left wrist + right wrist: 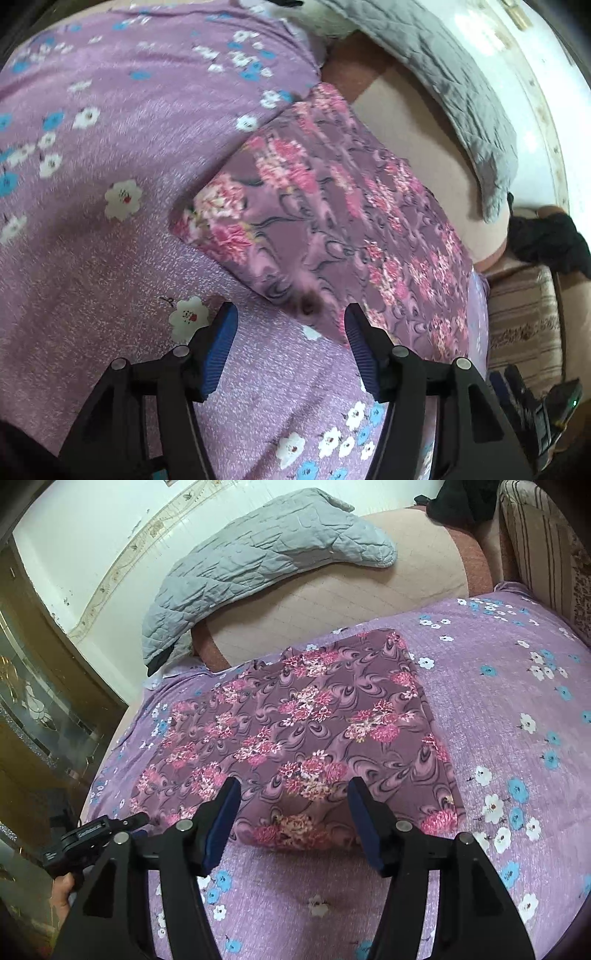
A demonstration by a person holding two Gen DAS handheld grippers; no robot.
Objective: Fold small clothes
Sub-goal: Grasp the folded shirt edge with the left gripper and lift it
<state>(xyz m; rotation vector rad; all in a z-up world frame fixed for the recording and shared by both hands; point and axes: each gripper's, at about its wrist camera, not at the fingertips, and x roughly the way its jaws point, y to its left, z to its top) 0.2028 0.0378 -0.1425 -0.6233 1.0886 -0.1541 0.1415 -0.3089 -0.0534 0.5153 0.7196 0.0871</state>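
Observation:
A folded mauve garment with pink flower print lies flat as a rectangle on the lilac flowered bedsheet. It also shows in the left wrist view, lying on the sheet. My left gripper is open and empty, just above the garment's near corner. My right gripper is open and empty, hovering over the garment's near edge. The left gripper's body also shows at the lower left of the right wrist view.
A grey quilted blanket lies over the beige headboard cushion behind the bed. A striped cushion and dark cloth are at the far right. A wooden cabinet with glass stands at the left.

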